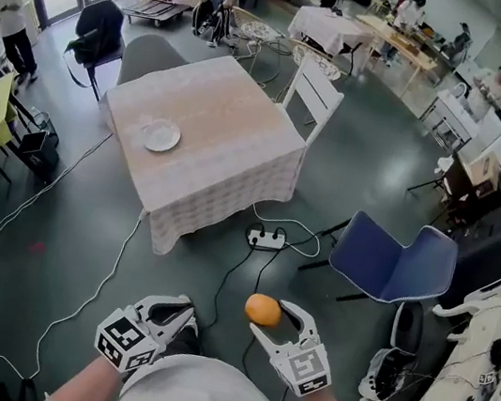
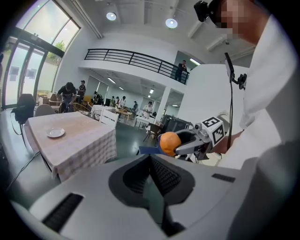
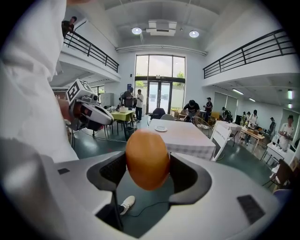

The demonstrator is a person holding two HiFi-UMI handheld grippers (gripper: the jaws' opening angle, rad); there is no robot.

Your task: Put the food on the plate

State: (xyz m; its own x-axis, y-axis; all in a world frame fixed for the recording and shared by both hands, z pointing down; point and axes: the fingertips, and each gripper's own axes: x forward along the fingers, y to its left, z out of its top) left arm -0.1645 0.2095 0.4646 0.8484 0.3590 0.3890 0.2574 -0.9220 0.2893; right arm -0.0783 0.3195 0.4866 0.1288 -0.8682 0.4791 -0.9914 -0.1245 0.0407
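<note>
Orientation first: in the right gripper view we saw the orange fruit (image 3: pixel 147 159) as an egg-like oval with its long axis upright, crosswise to the line between the two pads. In the head view it looked nearly round, so we could not fix its axis more exactly. The right gripper (image 1: pixel 272 321) had its jaws part-way open, as wide as the fruit's narrow middle. One pad pressed on each side and the fruit's top stood above the fingertips. We held it in the air above the grey floor (image 1: pixel 82 243), near the person's body and well apart from the table (image 1: pixel 242 136).

The left gripper (image 1: pixel 181 311) hung just beside the right one at about the same height. In its own view we found the dark pads brought together along a single seam with nothing between them.

The white plate (image 1: pixel 160 136) lay on the checked cloth near the table's left side. A power strip (image 1: pixel 266 238) with trailing cables lay on the floor between the table and the grippers, and a blue chair (image 1: pixel 392 261) stood to the right.
</note>
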